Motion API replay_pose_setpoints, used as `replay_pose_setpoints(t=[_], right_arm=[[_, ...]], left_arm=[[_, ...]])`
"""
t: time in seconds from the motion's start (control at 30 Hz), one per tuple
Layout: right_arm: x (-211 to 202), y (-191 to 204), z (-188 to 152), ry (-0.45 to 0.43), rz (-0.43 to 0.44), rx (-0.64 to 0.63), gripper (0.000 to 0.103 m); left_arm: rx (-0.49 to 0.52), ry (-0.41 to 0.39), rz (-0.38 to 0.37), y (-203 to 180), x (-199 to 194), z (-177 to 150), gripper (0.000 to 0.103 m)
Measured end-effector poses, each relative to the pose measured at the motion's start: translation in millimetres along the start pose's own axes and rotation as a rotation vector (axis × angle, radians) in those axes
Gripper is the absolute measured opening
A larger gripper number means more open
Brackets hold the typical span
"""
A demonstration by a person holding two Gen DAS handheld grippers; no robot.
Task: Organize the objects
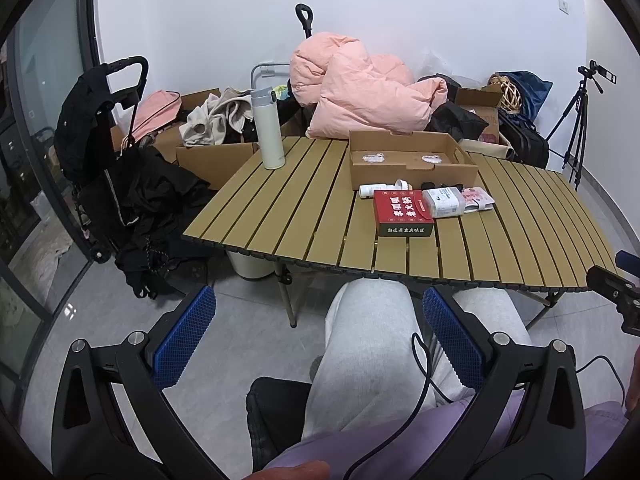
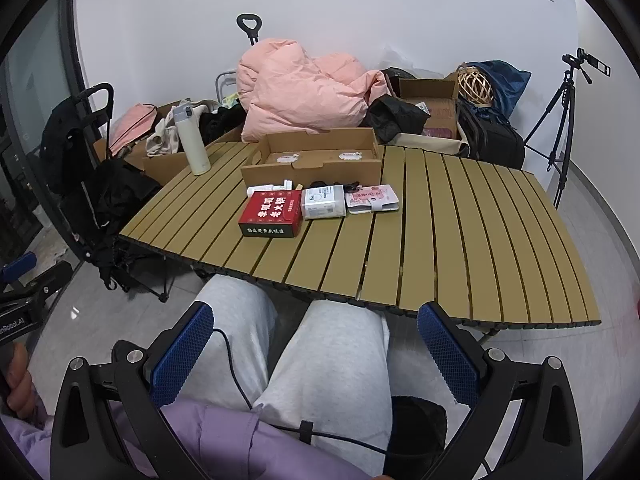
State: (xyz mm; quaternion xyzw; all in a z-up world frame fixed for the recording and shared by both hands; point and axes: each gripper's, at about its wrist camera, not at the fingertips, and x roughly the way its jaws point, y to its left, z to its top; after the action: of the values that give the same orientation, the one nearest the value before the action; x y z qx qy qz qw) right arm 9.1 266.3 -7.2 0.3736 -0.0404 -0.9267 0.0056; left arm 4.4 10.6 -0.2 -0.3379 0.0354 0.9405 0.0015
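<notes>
On the slatted table lie a red box, a white packet, a pink wallet, a white tube and small black items. An open cardboard tray stands behind them. A white flask stands at the table's far left. My left gripper and right gripper are open and empty, held above the person's lap, short of the table's near edge.
A pink quilt, cardboard boxes with clothes and bags are piled behind the table. A black trolley with dark clothing stands left. A tripod stands right. Cables run across the lap.
</notes>
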Motion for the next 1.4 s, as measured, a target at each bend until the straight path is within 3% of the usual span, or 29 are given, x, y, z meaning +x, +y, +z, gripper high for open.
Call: replay_pose_setpoints(t=[1.4], right_arm=[[3.3,4.4,-0.8,0.002,-0.002,-0.019,0.103]], left_arm=[[0.010,0.018,-0.005,-1.4,5.9,-5.9,0.103]])
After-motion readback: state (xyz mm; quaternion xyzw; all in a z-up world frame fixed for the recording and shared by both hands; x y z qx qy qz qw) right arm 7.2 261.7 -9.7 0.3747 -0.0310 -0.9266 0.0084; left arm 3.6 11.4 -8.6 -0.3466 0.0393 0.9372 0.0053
